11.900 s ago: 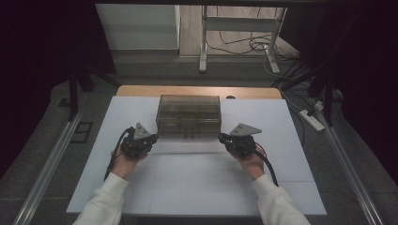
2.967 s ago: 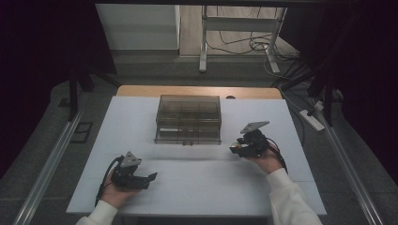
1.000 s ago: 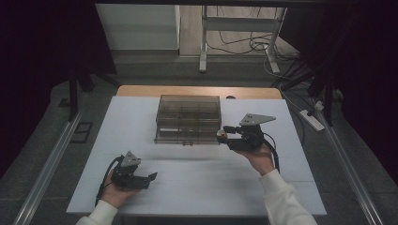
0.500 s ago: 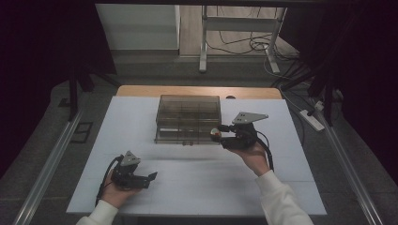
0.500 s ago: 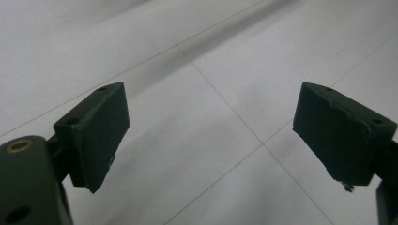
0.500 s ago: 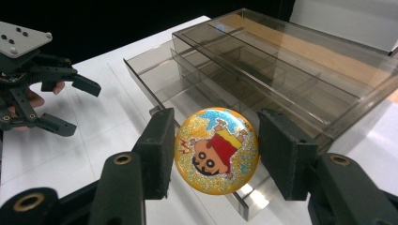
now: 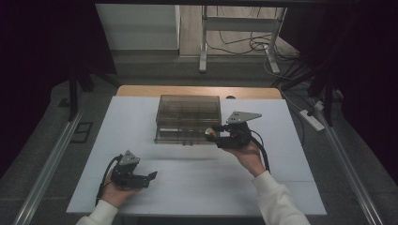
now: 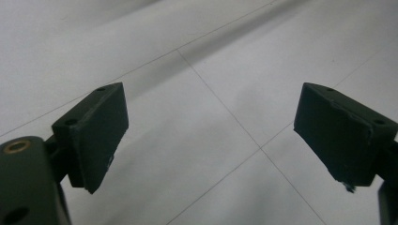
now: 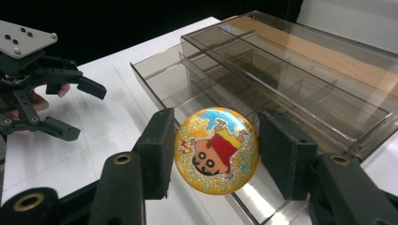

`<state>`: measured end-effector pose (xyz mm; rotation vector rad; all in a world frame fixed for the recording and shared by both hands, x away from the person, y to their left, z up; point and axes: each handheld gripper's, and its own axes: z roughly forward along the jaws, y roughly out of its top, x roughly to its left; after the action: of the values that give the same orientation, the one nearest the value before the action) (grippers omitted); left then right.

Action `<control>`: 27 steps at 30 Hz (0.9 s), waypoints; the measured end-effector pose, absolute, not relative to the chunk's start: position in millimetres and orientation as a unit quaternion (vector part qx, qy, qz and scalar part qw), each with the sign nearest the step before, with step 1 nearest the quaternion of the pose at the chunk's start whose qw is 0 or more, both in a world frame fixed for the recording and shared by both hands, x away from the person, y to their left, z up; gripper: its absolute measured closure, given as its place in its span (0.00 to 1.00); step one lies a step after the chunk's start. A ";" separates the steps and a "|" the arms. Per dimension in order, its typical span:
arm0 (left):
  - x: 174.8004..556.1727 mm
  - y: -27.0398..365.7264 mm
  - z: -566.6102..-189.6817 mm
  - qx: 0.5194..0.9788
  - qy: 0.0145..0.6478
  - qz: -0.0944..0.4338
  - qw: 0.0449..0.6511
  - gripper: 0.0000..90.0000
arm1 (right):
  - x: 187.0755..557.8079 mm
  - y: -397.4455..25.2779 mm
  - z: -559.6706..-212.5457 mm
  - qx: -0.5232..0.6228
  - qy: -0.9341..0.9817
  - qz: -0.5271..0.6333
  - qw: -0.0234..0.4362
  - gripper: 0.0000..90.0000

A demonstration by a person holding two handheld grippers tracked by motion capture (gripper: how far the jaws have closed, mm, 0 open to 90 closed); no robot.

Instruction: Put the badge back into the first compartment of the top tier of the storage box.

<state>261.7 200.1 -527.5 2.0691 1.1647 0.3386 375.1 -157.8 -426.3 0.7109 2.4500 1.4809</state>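
The badge [image 9: 216,150] had reached the front edge of the clear compartment box [image 7: 187,118]; a second before, my right hand-held gripper [image 7: 212,133] carried it further out to the side. I judged placement into a compartment imminent. The badge was round, glittery orange-gold, with a cartoon figure, and my right hand-held gripper grasped it by its rim. My left hand-held gripper [image 7: 149,177] had not moved, jaws spread, resting on the desk [image 7: 197,187].

Between the matt black, slightly rough pads of the right tool [image 9: 213,154] sits a glossy round glitter badge [image 9: 216,150] with a cartoon print. Just beyond it lies a smooth, smoky clear-plastic compartment box [image 9: 291,79], shiny at its edges. Under the left tool [image 8: 211,136] the white surface [image 8: 197,61] looks matt and smooth.
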 end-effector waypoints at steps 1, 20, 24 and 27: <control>261.7 200.0 -527.5 0.804 0.452 0.132 0.363 0.12 | 375.0 -156.8 -426.4 0.240 0.827 0.500 0.097 0.53; 261.7 199.3 -527.9 0.806 0.450 0.132 0.360 0.12 | 375.4 -137.7 -427.9 0.225 0.833 0.497 0.095 0.53; 261.6 199.4 -527.5 0.805 0.451 0.133 0.362 0.12 | 375.7 -132.8 -429.2 0.223 0.833 0.497 0.092 0.53; 261.5 199.3 -527.5 0.806 0.450 0.133 0.361 0.12 | 375.9 -129.2 -429.8 0.220 0.834 0.497 0.092 0.53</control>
<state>261.5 199.3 -527.5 2.0773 1.1595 0.3420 375.9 -129.2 -429.8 0.6526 2.4786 1.4763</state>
